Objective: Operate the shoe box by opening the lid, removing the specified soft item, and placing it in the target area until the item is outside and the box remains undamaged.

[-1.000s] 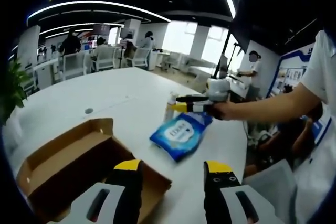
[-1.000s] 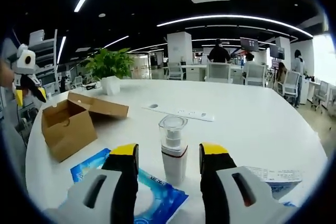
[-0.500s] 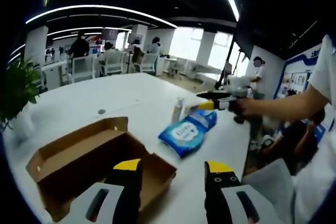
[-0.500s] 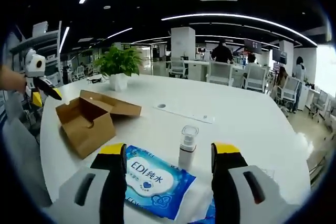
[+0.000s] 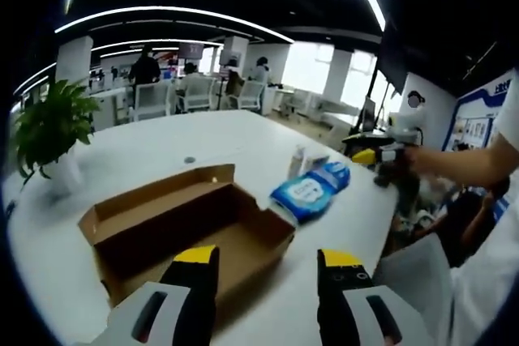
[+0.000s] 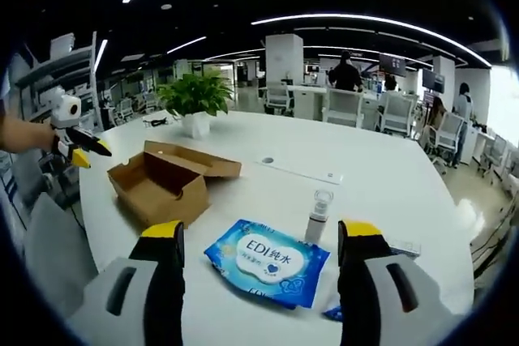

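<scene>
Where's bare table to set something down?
Free: the wide stretch of white table beyond the power strip, and the gap between cardboard box and potted plant. Crowded: near edge, with blue wipes pack and spray bottle.

matt cardboard shoe box [image 6: 166, 184], glossy plastic wipes pack [image 6: 268, 261]

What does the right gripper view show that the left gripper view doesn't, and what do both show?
Right gripper view: a long white strip lying flat on the table beyond the box, a white card right of the spray bottle, and the wipes pack's "EDI" print facing the camera.

Left gripper view: the inside of the open cardboard shoe box, which looks empty, and a round grommet in the tabletop.

Both: the shoe box, the blue wet wipes pack lying on the white table, the bottle, the potted plant, and both grippers open, holding nothing.
</scene>
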Available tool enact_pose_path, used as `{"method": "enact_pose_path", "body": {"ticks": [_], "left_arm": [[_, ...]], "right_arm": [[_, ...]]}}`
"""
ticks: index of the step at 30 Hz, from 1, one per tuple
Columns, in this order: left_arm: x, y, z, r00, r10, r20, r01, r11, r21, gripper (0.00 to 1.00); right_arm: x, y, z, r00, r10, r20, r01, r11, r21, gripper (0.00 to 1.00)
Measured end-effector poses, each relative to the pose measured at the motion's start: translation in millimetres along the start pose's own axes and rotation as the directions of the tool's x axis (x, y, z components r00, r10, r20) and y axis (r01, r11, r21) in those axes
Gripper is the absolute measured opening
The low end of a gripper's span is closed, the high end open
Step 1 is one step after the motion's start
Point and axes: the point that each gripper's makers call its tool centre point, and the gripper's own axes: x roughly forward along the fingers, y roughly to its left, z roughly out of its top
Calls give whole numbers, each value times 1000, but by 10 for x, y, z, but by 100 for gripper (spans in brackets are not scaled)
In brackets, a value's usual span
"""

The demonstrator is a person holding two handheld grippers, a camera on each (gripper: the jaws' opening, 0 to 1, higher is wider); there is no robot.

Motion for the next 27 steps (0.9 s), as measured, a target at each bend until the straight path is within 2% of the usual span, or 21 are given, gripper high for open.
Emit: {"method": "enact_pose_path", "body": {"ticks": [3, 12, 17, 19, 27], "left_arm": [[-89, 89, -45, 1000, 21, -3, -21, 1000, -13, 49], [-372, 474, -207, 994, 105, -37, -107, 992, -64, 50], [-488, 666, -327, 987, 146, -73, -150, 987, -50, 49], [-533, 738, -402, 983, 155, -95, -161, 985, -61, 49], [-635, 977, -607, 980, 165, -111, -174, 982, -73, 49]], "right_arm": [[-14, 191, 79, 1000, 18, 2, -18, 1000, 0, 78], [76, 716, 224, 997, 81, 11, -81, 997, -18, 78], [191, 943, 259, 994, 112, 14, -112, 994, -13, 77], [243, 1044, 271, 992, 126, 10, -126, 992, -13, 76], [455, 1385, 357, 985, 174, 7, -174, 985, -20, 73]]}}
